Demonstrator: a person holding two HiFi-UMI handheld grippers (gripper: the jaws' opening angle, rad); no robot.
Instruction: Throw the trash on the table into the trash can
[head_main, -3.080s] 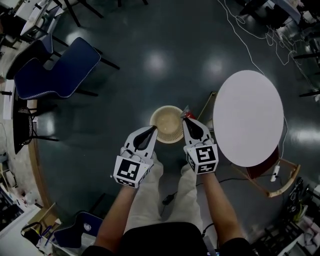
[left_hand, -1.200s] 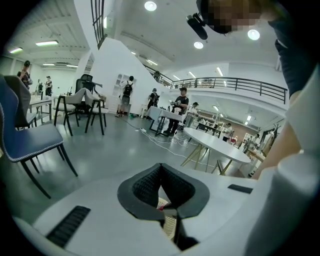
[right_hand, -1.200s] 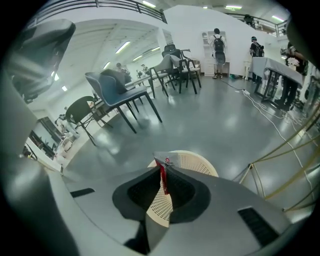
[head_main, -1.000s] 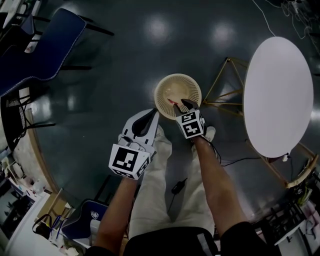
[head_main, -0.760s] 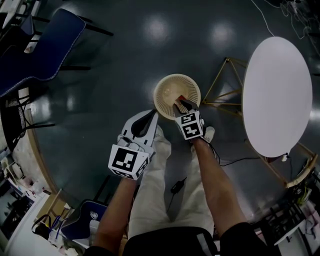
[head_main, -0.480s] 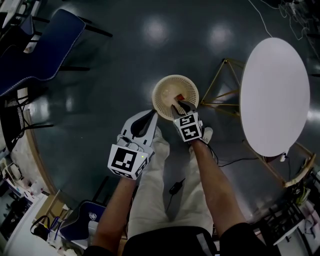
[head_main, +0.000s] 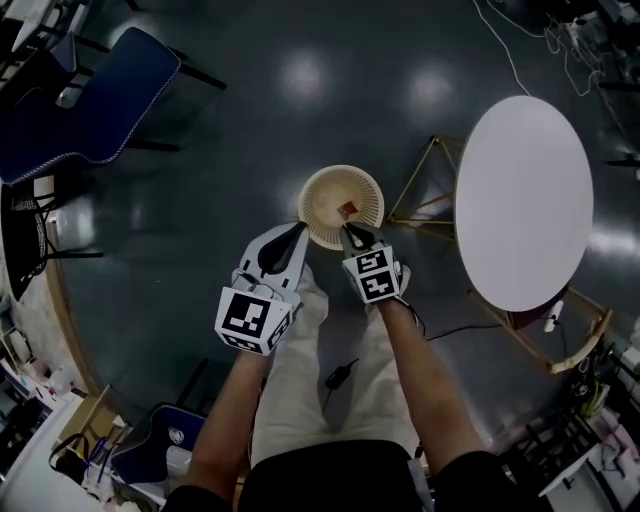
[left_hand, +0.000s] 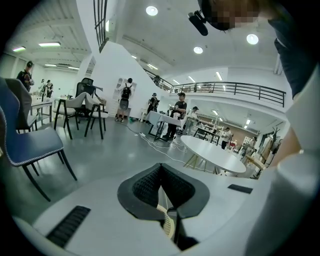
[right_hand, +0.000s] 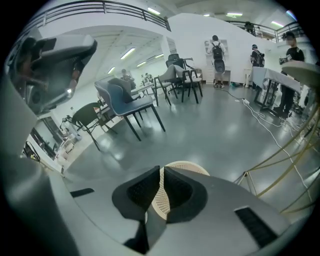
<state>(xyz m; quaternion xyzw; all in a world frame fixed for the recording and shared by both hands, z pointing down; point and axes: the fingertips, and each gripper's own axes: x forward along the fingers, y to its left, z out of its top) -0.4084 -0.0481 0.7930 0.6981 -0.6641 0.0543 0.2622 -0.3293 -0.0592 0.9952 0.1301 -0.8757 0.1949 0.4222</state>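
The cream perforated trash can (head_main: 318, 198) stands on the dark floor in front of my feet, with a small red piece of trash (head_main: 345, 210) lying inside it. My right gripper (head_main: 350, 232) hovers over the can's near rim. Its jaws have just been closing and now stand shut with nothing between them; the can (right_hand: 186, 166) shows just past the right gripper (right_hand: 161, 172). My left gripper (head_main: 298, 232) hangs shut and holding nothing by the can's near left side. In the left gripper view a bit of the can's mesh (left_hand: 168, 227) shows under the left gripper (left_hand: 160, 171).
The white round table (head_main: 522, 200) stands to the right on gold wire legs (head_main: 425, 205); it also shows as the table (left_hand: 212, 152) ahead. A blue chair (head_main: 90, 105) is at the far left. Cables (head_main: 500, 45) trail across the floor behind the table. People stand in the distance.
The red trash has left the right gripper and now lies in the can. The right jaws have closed. Both grippers have risen, the right one back from inside the can to its near rim.
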